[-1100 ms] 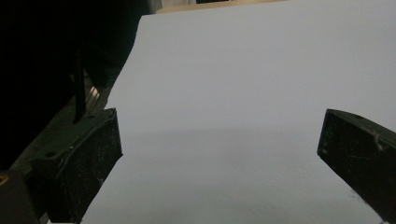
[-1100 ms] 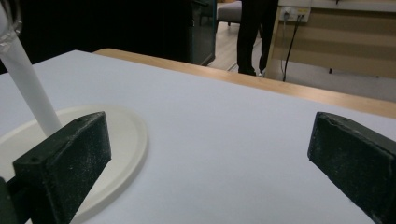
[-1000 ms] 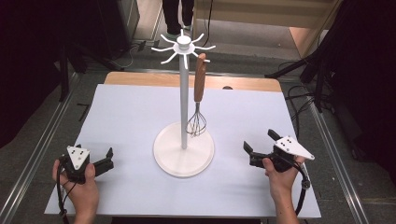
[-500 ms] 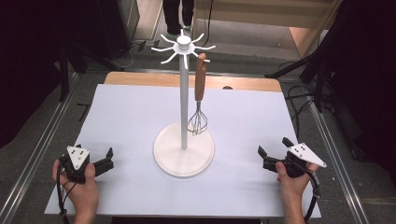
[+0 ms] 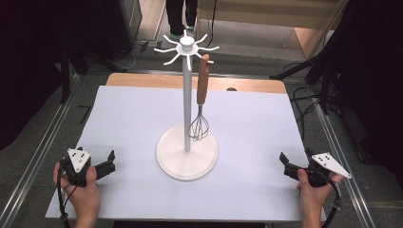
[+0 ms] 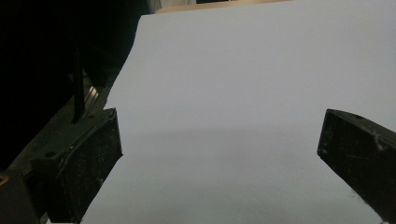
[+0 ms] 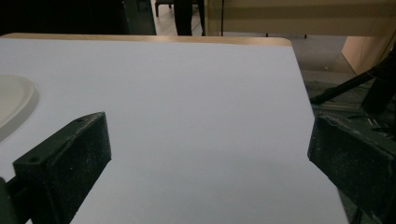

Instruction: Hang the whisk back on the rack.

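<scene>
A white utensil stand (image 5: 187, 95) with a round base (image 5: 187, 158) rises from the middle of the white table (image 5: 133, 118). A whisk (image 5: 200, 105) with a wooden handle hangs from one of its top hooks, wire head down. My left gripper (image 5: 105, 160) rests low at the table's front left, open, with nothing between its jaws (image 6: 219, 154). My right gripper (image 5: 295, 160) sits at the front right edge, also open and empty (image 7: 208, 154). The stand's base edge (image 7: 14, 105) shows at the left of the right gripper view.
Metal rails (image 5: 38, 156) run along both sides of the table. Dark stands and cables (image 5: 323, 76) crowd the floor at the right. A person's legs (image 5: 183, 14) stand beyond the far edge.
My right gripper has drawn back and to the right, from near the stand's base to the table's front right edge. The left gripper has stayed put.
</scene>
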### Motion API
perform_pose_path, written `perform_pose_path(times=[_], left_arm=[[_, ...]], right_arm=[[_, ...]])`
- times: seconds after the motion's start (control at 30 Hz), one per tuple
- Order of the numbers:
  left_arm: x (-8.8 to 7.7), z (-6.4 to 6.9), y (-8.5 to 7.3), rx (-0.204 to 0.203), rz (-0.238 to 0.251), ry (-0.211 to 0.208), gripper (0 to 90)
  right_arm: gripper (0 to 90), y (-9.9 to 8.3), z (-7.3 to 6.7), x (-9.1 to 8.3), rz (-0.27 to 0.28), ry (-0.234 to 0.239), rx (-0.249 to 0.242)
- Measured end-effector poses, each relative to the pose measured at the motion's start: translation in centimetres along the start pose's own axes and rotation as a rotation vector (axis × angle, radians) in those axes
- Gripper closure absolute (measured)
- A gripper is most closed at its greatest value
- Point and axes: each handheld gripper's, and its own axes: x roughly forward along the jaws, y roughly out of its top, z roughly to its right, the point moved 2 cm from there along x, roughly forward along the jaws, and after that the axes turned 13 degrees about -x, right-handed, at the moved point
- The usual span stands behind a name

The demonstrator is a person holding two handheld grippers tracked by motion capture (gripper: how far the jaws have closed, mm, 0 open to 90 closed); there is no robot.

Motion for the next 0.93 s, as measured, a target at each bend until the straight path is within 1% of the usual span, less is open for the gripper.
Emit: perform_pose_path(times=[0.2,0.4,0.47,0.5,0.57,0.67,0.8,0.93], left_arm=[[0.0,0.0,0.0,0.0,-0.001,0.001,0.3],[0.0,0.0,0.0,-0.004,0.001,0.0,0.3],[0.0,0.0,0.0,-0.003,0.0,0.0,0.3],[0.0,0.0,0.0,-0.003,0.0,0.0,0.3],[0.0,0.0,0.0,0.0,-0.002,0.0,0.3],[0.0,0.0,0.0,-0.004,-0.001,0.001,0.3],[0.0,0.0,0.0,0.0,-0.003,0.0,0.3],[0.0,0.0,0.0,-0.001,-0.003,0.002,0.3]], right_arm=[[0.0,-0.9,1.3,-0.7,-0.022,-0.033,-0.001],[0.0,-1.2,1.9,-0.8,-0.023,-0.045,0.029],[0.0,-1.3,2.1,-0.8,-0.015,-0.046,0.043],[0.0,-1.4,2.2,-0.8,-0.018,-0.049,0.053],[0.0,-1.5,2.2,-0.7,-0.019,-0.049,0.058],[0.0,-1.5,2.0,-0.4,-0.031,-0.054,0.046],[0.0,-1.5,1.7,-0.1,-0.044,-0.052,0.025],[0.0,-1.5,1.8,-0.1,-0.043,-0.045,0.032]])
